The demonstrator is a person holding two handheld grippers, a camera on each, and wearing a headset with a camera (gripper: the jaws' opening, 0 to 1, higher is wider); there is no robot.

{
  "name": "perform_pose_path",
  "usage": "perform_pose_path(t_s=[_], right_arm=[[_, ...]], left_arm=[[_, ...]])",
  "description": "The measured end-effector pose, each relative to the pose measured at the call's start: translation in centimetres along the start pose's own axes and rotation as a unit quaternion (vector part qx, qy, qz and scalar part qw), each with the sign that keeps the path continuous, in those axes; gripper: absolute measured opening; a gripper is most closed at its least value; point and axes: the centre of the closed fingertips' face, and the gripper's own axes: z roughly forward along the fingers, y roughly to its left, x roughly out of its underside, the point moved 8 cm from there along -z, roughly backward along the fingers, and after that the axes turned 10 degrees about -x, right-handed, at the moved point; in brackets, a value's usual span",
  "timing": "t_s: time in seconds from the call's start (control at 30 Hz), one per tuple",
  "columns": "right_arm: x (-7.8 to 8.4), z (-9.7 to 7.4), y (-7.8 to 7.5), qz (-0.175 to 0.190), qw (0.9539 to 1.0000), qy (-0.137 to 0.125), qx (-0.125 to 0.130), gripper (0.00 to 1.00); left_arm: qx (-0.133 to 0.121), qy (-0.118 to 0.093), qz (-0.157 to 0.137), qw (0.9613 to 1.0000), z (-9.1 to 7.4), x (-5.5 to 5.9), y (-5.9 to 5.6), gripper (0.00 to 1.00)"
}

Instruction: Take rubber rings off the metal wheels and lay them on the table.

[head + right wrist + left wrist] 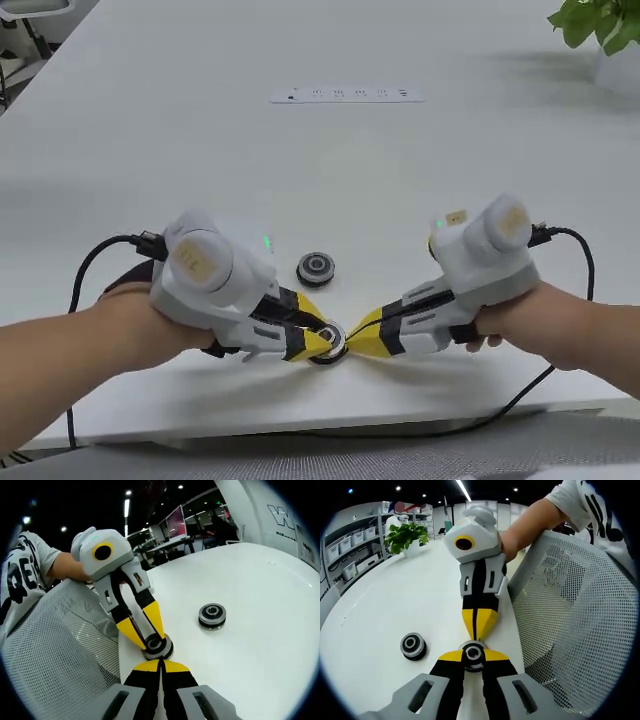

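Wheel (pixel 473 653) sat pinched in left gripper (pixel 321 340); right gripper (pixel 354 331), jaws pressed together, touched its rim. Second wheel (pixel 316 268) lay nearby on worktop (pixel 330 170).

The jaws hide much of the held wheel (pixel 331 340).

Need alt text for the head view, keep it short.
Two hand-held grippers meet tip to tip at a metal wheel near the front edge of a white table. The left gripper clamps the wheel, and the right gripper has its closed tips at the rim. A second wheel sits just behind, apart; a power strip and plant lie farther back.
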Motion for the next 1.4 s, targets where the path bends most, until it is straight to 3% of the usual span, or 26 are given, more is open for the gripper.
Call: perform_pose_path(t_s=[0.57,1.4], right_arm=[[-0.5,-0.3,0.0,0.041,0.9982,-0.043,-0.007,0.00],[-0.8,0.0,0.9,0.038,0.9981,-0.046,-0.015,0.00]], left_arm=[[-0.003,0.004,0.001,1.0000,0.1,-0.1,0.0,0.08],[-0.004,0.007,0.001,1.0000,0.0,-0.2,-0.1,0.07]])
